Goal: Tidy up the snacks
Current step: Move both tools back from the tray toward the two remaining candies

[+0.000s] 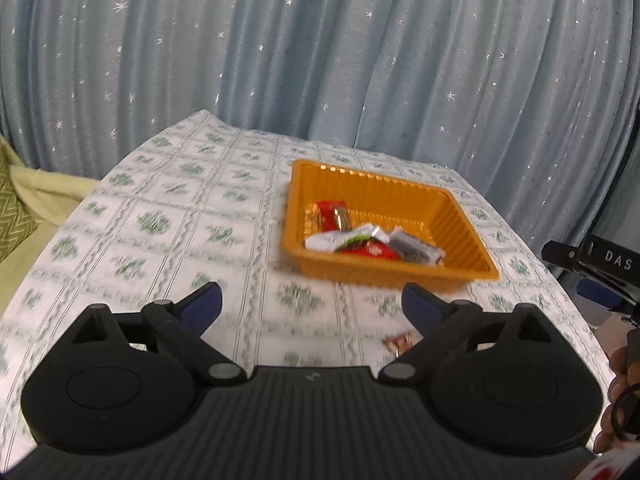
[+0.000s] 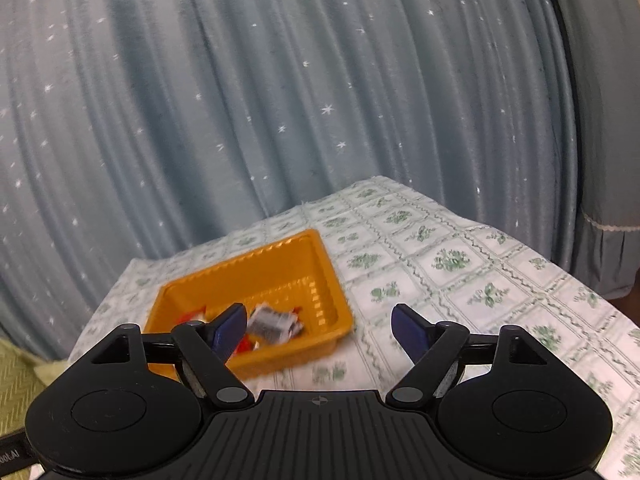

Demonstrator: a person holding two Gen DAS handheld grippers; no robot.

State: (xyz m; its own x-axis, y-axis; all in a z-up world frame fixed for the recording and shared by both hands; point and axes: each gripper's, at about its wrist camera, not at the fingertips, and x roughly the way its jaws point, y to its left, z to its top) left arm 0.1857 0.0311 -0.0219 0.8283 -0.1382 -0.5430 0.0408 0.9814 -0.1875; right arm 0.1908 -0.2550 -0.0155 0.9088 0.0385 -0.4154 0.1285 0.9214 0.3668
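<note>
Curtain (image 1: 320, 48) fabric, pale blue and pleated with small silver stars, hangs behind one table draped in a white cloth (image 1: 168, 220) printed with green floral squares. One orange plastic tray (image 1: 460, 216), rectangular with ribbed walls, sits on that cloth and holds about four wrapped snacks (image 1: 372, 240): two red, one white, one grey speckled. One more small wrapper (image 1: 400, 340) lies on the cloth nearer, outside the tray. Left gripper (image 1: 312, 304) and right gripper (image 2: 318, 330) both stand spread wide, blue pads pinching nothing.
</note>
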